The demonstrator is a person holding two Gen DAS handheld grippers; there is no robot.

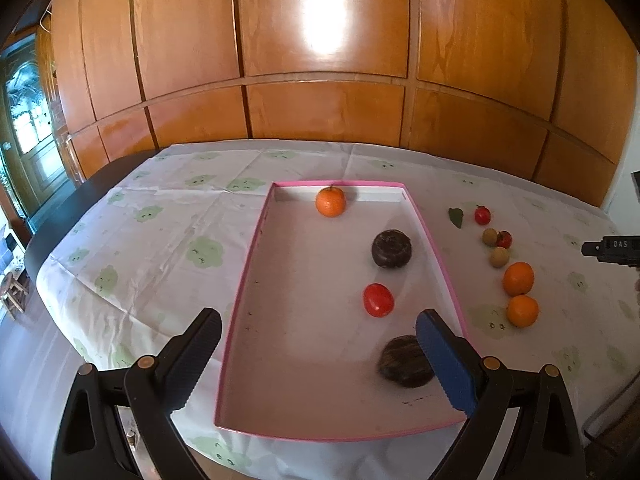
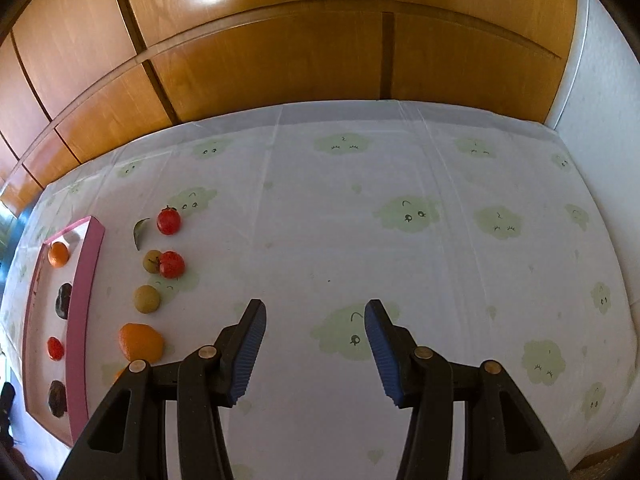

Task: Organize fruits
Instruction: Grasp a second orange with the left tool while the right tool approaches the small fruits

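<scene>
A pink-rimmed tray (image 1: 244,280) lies on the tablecloth. It holds an orange (image 1: 330,201), a dark round fruit (image 1: 391,248), a red tomato (image 1: 378,300) and a second dark fruit (image 1: 402,362). My left gripper (image 1: 318,322) is open and empty above the tray's near end. To the tray's right lie two oranges (image 1: 518,278), two brownish fruits (image 1: 499,257) and two small tomatoes (image 1: 482,215). My right gripper (image 2: 315,312) is open and empty over bare cloth, right of those fruits (image 2: 141,342). The tray's edge (image 2: 80,300) shows at the left of the right wrist view.
A green leaf (image 1: 456,217) lies by the far tomato. A wooden panelled wall (image 1: 320,80) stands behind the table. The table's dark edge (image 1: 80,196) shows at the left. The right gripper's body (image 1: 612,249) shows at the right edge.
</scene>
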